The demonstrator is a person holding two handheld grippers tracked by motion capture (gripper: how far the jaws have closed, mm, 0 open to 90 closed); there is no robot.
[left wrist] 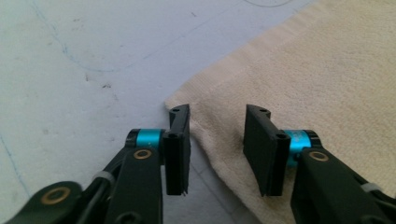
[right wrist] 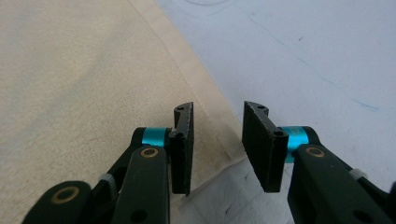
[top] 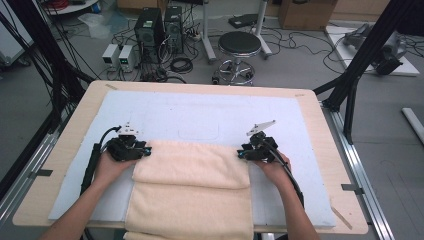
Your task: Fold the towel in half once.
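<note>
1. My left gripper (left wrist: 217, 154) sits closest to the lens in its own view: the two black jaws stand apart with a clear gap, pinching nothing, and the towel's corner lies on the mat just under and between them.
2. My right gripper (right wrist: 217, 149) looks much the same in its view: jaws spread, nothing clamped, the towel's hemmed edge running slantwise beneath the gap.
3. From above, my left gripper (top: 129, 147) rests at the left end of the towel's folded top edge and my right gripper (top: 256, 149) at the right end, both pointing inward at the cloth.
4. The cream towel (top: 192, 187) lies flat between my hands, its far part folded back toward me as a doubled band, the rest reaching the table's near edge.
5. Under it lies the pale blue mat (top: 200, 112), on the wooden table (top: 80, 115).
6. Beyond the table stands a round black stool (top: 239, 45) on the floor.
</note>
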